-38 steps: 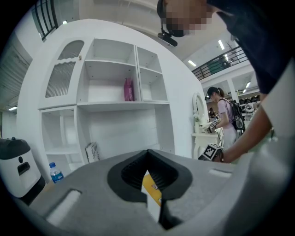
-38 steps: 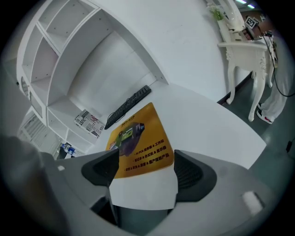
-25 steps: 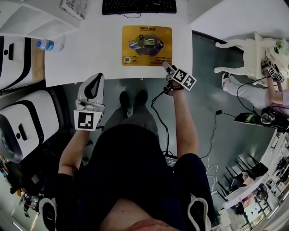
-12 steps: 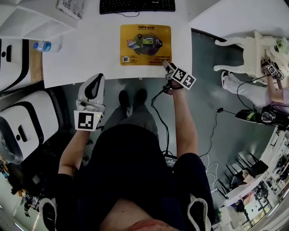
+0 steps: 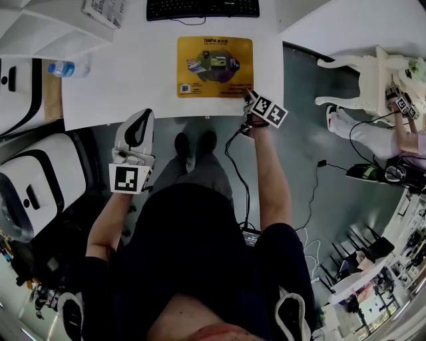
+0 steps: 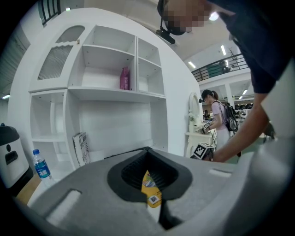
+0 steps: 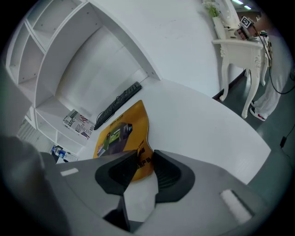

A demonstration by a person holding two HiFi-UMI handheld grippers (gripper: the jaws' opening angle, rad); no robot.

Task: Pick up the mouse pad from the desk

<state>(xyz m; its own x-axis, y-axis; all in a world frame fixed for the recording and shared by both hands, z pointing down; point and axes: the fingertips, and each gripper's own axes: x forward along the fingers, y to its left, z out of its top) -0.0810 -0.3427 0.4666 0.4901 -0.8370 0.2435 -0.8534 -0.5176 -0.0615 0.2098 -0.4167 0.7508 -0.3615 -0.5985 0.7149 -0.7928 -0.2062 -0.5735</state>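
Mouse pad [image 5: 214,66] lies flat on the table [image 5: 133,86], looks thin, light and floppy, so a corner's the spot. Right tool [image 5: 248,96] jaws have just been closing around the near right corner, not pinching yet. Left tool [image 5: 142,113] hangs off the table, jaws together, empty.

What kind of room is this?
Probably an office or a workroom. There is a white desk with a black keyboard and a yellow mouse pad on it, and white shelves stand behind the desk.
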